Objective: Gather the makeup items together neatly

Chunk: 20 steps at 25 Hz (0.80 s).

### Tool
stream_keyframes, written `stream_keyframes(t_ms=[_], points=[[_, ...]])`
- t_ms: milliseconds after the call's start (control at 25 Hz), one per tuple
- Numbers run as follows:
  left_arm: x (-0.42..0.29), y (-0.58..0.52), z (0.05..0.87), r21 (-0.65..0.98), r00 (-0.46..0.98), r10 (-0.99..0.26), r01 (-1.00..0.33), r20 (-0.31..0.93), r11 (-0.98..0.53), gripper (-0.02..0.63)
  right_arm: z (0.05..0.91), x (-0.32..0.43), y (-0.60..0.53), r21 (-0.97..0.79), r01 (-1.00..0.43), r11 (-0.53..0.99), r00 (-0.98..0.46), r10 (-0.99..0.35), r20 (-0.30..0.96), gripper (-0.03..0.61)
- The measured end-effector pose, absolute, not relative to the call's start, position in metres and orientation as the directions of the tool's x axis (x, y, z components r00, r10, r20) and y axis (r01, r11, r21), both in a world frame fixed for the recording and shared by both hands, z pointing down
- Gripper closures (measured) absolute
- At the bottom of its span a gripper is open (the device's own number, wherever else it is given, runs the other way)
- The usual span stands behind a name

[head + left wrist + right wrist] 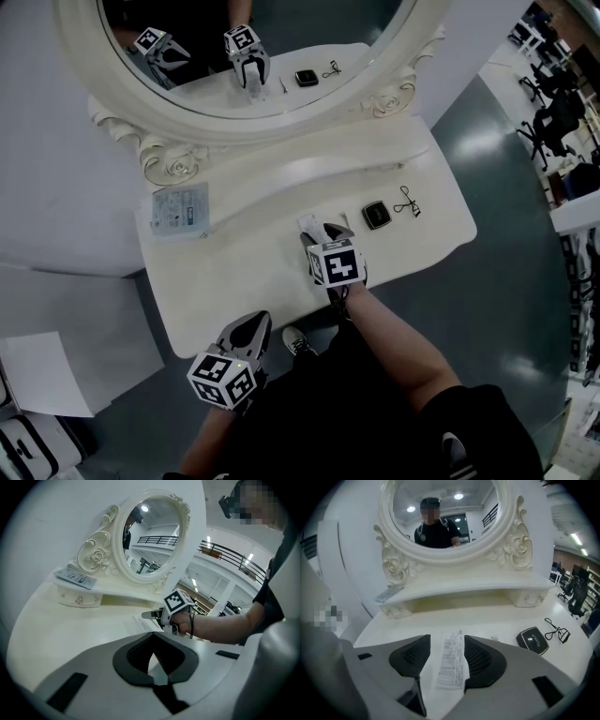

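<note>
Right claw (447,640) jaws apart astride sachet (451,663) flat on surface (244,272), near end hidden in head view; left claw (151,635) closed, empty, tilted slightly down at front edge.

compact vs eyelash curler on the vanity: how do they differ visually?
The compact is a solid black rounded square with a pale mark on top; the eyelash curler is a thin dark wire outline with loop handles. The compact lies nearer the tabletop middle, the eyelash curler nearer its right end. Both lie flat on the white tabletop, close but apart.
</note>
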<state>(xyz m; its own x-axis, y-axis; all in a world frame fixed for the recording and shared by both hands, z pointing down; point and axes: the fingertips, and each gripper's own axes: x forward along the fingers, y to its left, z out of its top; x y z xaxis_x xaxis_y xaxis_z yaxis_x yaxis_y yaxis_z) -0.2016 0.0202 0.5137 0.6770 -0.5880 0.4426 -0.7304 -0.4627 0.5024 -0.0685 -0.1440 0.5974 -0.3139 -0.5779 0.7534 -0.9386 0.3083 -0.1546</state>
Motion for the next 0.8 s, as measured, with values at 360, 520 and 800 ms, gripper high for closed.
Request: stream_keyframes(t_ms=[360, 520, 800], points=[[-0.180, 0.038, 0.499, 0.507, 0.747, -0.536, -0.663, 0.394, -0.551, 0.606, 0.493, -0.044, -0.072, -0.460, -0.810, 0.363, -0.571, -0.666, 0.479, 0.548], [-0.163, 0.043, 0.486, 0.491, 0.766, -0.521, -0.641, 0.375, -0.590, 0.606, 0.468, -0.027, -0.036, -0.452, -0.806, 0.383, -0.575, -0.690, 0.439, 0.549], [-0.126, 0.055, 0.454, 0.484, 0.784, -0.527, -0.618, 0.328, -0.619, 0.606, 0.427, -0.011, 0.004, -0.429, -0.772, 0.469, -0.625, -0.685, 0.375, 0.549]])
